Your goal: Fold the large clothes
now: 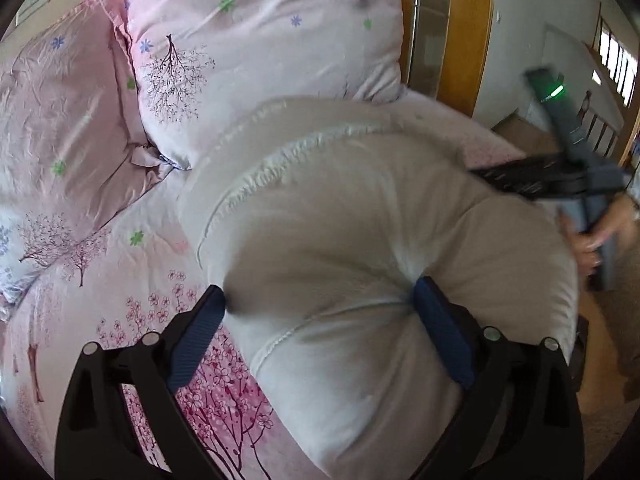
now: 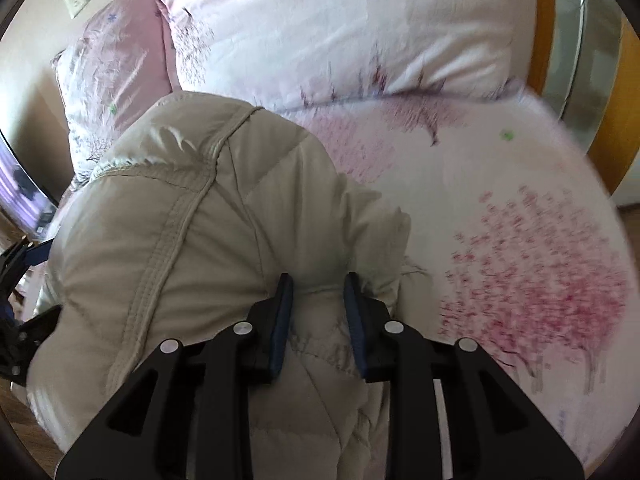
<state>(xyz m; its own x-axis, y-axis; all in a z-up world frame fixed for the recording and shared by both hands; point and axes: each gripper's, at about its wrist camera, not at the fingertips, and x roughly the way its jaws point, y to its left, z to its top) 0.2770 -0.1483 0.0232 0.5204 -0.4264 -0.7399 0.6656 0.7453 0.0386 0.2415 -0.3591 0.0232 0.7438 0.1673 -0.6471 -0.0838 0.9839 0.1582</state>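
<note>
Blue pads (image 1: 440,328) of the left gripper (image 1: 320,300) press wide apart into a puffy cream jacket (image 1: 360,240), squeezing a thick bulge of it. At 6 o'clock in the right wrist view, the right gripper (image 2: 318,300) pinches a narrow fold of the same jacket (image 2: 168,240). It lies bunched on a pink blossom-print bedspread (image 2: 520,280), pillows (image 1: 260,48) at 12 o'clock, a wooden door frame (image 1: 464,32) at 1 o'clock.
</note>
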